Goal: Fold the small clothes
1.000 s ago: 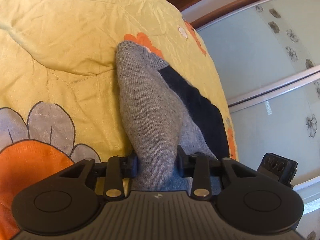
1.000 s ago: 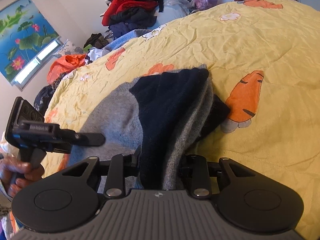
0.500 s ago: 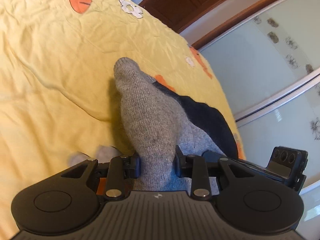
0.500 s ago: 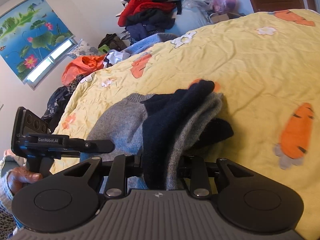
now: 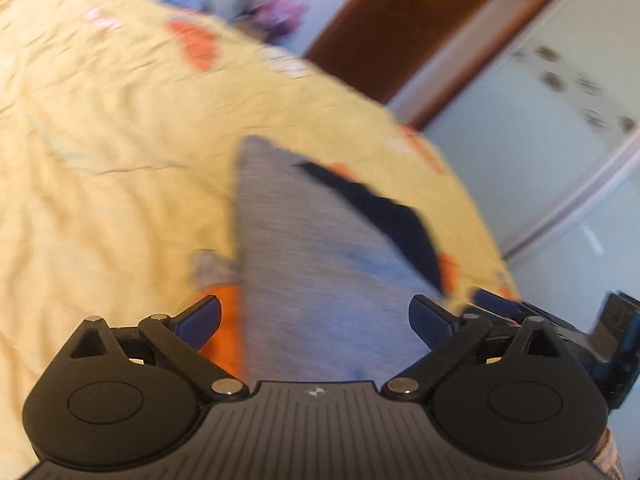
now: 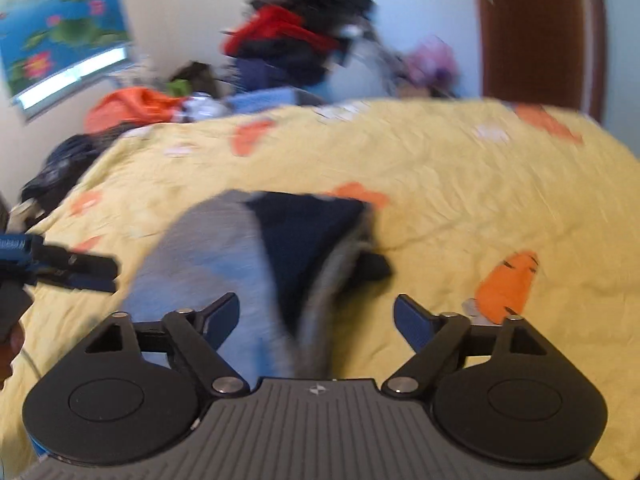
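Note:
A small grey knit garment (image 5: 304,248) with a dark navy panel (image 5: 392,212) lies on the yellow carrot-print quilt (image 5: 100,160). My left gripper (image 5: 316,320) hovers over its near edge with jaws opening wide; the cloth lies between them, and neither pad touches it. In the right wrist view, the same garment (image 6: 224,248) shows its navy part (image 6: 304,232) folded on top. My right gripper (image 6: 316,318) is also opening, its pads clear of the cloth. The left gripper (image 6: 60,268) appears at that view's left edge. Both views are motion-blurred.
A heap of clothes (image 6: 296,40) is piled beyond the bed's far side, with an orange cloth (image 6: 128,108) to its left. A brown wooden door (image 6: 532,32) stands at the back right. Pale sliding wardrobe doors (image 5: 540,140) run along the bed's right side.
Both grippers were shut on the garment's near edge; now both have let go and drawn back and up. The garment has dropped flatter onto the quilt.

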A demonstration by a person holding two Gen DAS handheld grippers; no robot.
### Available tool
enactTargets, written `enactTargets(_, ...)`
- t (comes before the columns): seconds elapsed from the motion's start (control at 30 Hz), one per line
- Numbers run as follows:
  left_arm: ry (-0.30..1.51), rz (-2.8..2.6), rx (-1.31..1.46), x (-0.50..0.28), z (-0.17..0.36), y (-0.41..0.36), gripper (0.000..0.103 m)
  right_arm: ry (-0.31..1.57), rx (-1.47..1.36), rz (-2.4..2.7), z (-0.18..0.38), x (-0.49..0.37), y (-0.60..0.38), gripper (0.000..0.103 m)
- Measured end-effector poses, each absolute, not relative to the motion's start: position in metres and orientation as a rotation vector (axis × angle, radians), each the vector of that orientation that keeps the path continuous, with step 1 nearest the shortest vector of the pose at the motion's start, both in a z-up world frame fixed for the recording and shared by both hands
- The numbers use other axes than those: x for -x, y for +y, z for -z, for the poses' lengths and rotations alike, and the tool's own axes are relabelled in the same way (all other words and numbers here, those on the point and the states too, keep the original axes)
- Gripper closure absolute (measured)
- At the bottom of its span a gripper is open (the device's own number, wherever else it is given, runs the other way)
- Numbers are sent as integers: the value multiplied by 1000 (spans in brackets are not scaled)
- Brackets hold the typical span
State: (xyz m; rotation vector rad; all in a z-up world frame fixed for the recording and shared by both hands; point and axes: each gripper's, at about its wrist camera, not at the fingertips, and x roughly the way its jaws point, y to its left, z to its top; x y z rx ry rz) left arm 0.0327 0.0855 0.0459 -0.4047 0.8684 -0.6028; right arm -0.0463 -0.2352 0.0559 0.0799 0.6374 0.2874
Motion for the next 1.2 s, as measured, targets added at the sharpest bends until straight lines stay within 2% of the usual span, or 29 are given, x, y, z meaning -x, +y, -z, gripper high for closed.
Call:
enactTargets(0.07,806,592,386,-21,-50,68,2,598,-3,-307,-53,44,-215,27)
enactTargets(0.1,802,602,387,-19,-48,60,2,609,42,-339,-48,39,-205,34)
enactTargets(0.13,805,589,368,-18,-44,50,2,635,80,-371,-41,34,-196,53)
enactTargets(0.2,834,549,294,-16,-29,36,2,700,166,-349,-25,27,-184,68)
enactTargets(0.3,815,512,184,-10,-14,22,2,708,167,-338,-20,25,-188,69)
enactTargets(0.37,828,500,167,-1,-18,21,2,727,153,-329,-29,29,-189,63)
enactTargets(0.4,835,504,196,6,-23,27,2,739,134,-332,-36,33,-191,39)
enactTargets(0.43,829,507,220,15,-29,36,1,739,112,-331,-42,42,-194,5)
enactTargets(0.57,824,415,216,54,-41,61,0,710,-5,-244,-48,92,-202,0)
enactTargets(0.73,869,331,173,89,-18,78,0,726,22,-190,-23,142,-186,0)
enactTargets(0.93,798,249,149,108,0,75,0,743,-73,-131,-1,155,-181,0)
enactTargets(1.2,744,225,60,112,5,54,0,728,-5,-32,20,143,-170,0)
